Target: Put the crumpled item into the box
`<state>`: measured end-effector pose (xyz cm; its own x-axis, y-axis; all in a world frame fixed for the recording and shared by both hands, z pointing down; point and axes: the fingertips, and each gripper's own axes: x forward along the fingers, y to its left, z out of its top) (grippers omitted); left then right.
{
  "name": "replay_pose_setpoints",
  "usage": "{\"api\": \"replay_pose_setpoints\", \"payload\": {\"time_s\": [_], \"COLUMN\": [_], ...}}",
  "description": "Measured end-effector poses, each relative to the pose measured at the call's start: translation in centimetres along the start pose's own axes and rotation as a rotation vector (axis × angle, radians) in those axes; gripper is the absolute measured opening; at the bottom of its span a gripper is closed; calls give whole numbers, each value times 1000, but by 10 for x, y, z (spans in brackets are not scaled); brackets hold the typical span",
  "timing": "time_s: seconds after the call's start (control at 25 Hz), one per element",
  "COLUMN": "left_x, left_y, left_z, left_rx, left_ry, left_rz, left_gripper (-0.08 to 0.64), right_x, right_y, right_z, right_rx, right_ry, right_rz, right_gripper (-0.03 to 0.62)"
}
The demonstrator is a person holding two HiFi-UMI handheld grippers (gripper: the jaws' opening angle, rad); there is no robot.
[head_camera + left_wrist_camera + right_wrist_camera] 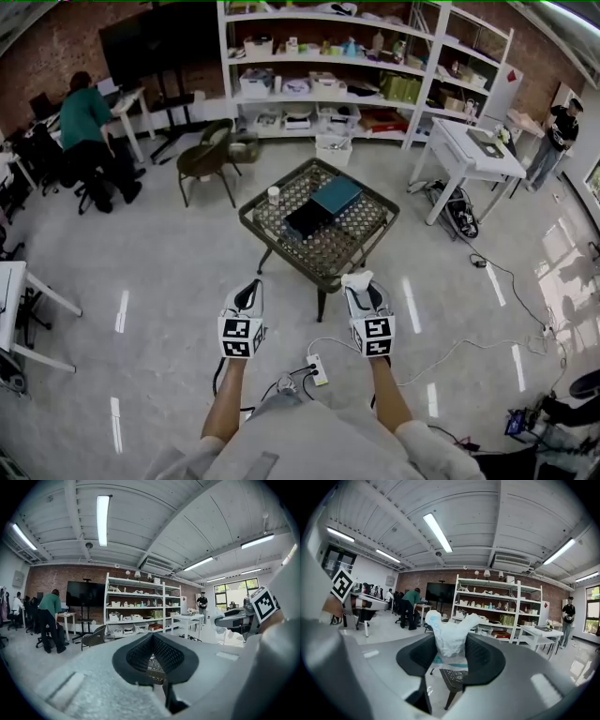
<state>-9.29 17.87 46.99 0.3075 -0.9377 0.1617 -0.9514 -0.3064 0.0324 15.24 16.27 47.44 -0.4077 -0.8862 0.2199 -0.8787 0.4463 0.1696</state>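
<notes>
sitting in right tongs (450, 649), crumpled item (449, 634) looks faint overhead.

Open floor (169, 281) leads to the cluttered table (272, 240).

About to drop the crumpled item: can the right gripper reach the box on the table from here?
Probably not yet. The right gripper, shut on the crumpled item, hangs short of the table; the box lies farther in. Nothing blocks the way.
</notes>
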Motion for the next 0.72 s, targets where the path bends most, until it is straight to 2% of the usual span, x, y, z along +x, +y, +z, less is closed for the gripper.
{"api": "replay_pose_setpoints", "payload": {"time_s": [0.44,0.72], "left_x": [91,116], "left_y": [60,79], "left_z": [22,16], "left_rx": [32,36], "left_ry": [-33,-8], "left_rz": [-57,-80], "left_gripper": [6,6], "right_x": [99,125], "right_y": [-12,-12], "right_z": [20,17], "right_rx": [-2,5], "right_ry": [-21,-3], "right_rz": [-46,-59], "right_gripper": [168,167]}}
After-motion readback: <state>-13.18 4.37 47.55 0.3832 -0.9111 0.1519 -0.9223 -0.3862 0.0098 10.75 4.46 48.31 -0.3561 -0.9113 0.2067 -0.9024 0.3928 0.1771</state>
